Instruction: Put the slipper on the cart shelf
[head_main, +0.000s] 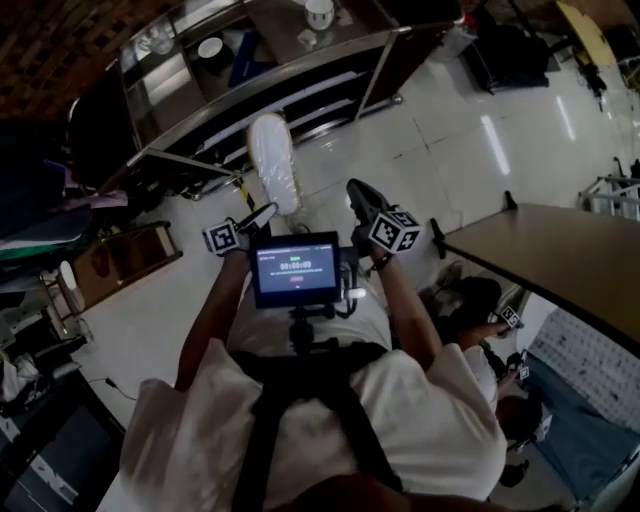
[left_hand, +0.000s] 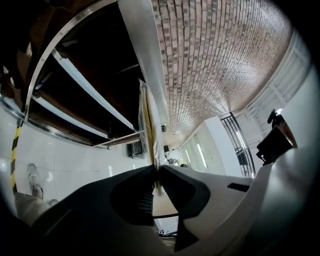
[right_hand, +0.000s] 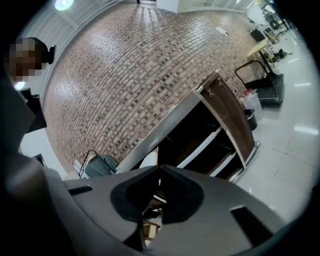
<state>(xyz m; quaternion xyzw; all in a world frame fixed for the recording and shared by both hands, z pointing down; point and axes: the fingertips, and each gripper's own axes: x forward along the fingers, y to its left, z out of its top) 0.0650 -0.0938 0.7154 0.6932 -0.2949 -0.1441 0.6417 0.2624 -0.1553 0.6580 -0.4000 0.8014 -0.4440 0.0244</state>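
Jaws of my left gripper (left_hand: 156, 169) pinch the white slipper (head_main: 272, 158) by its thin sole edge, right gripper (right_hand: 160, 167) jaws pressed together, empty; I judge it light, floppy, best gripped at the sole.

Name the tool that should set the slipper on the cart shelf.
Left. The left tool is clamped on the slipper, whose far end points toward the cart shelf. The right tool is shut with nothing in it, beside the slipper.
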